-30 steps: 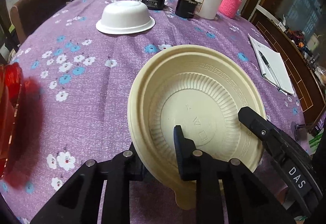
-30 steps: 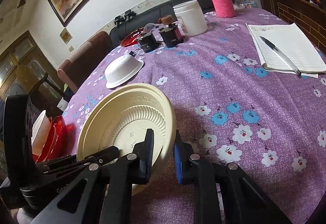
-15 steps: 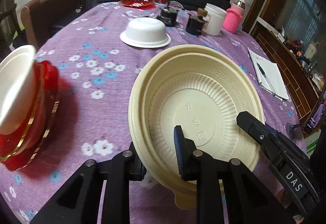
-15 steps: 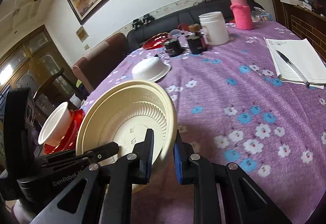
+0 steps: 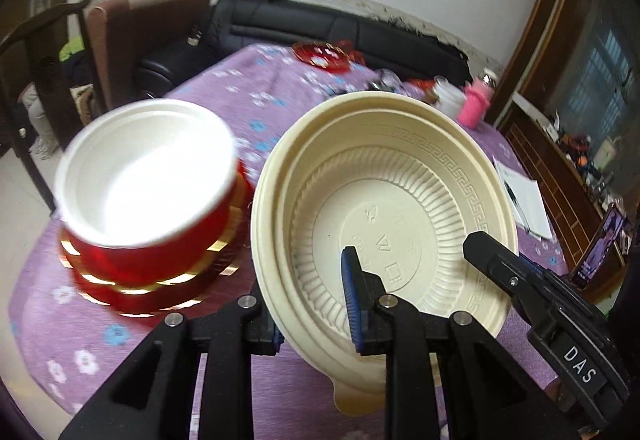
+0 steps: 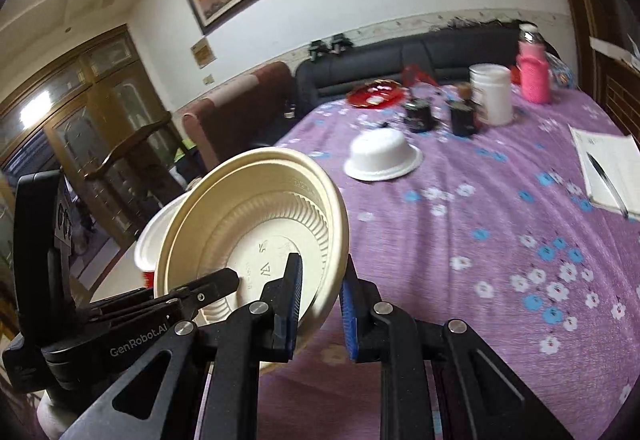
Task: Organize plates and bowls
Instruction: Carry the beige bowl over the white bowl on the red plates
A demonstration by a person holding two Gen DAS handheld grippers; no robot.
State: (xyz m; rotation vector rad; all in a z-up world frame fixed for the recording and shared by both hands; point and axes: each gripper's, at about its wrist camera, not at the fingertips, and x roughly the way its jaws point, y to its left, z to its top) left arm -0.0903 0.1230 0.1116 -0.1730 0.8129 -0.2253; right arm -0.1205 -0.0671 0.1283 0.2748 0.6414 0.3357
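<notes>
Both grippers hold one cream plastic bowl [image 5: 384,208], tilted, above the purple flowered tablecloth. My left gripper [image 5: 312,304] is shut on its left rim. My right gripper [image 6: 320,292] is shut on its right rim; the bowl shows there too [image 6: 248,224]. Close on the left stands a stack of red gold-rimmed dishes [image 5: 152,272] with a white bowl [image 5: 148,168] on top. Another white bowl [image 6: 382,156] lies upside down further back. A red plate [image 6: 374,94] sits at the far edge.
At the back stand a white jar [image 6: 492,94], a pink-sleeved bottle [image 6: 534,70] and two dark jars [image 6: 418,116]. An open notebook with a pen [image 6: 608,168] lies at the right. Chairs and a black sofa [image 5: 320,28] ring the table.
Both grippers have carried the cream bowl left and up toward the red stack. The stack with the white bowl now fills the left of the left wrist view.
</notes>
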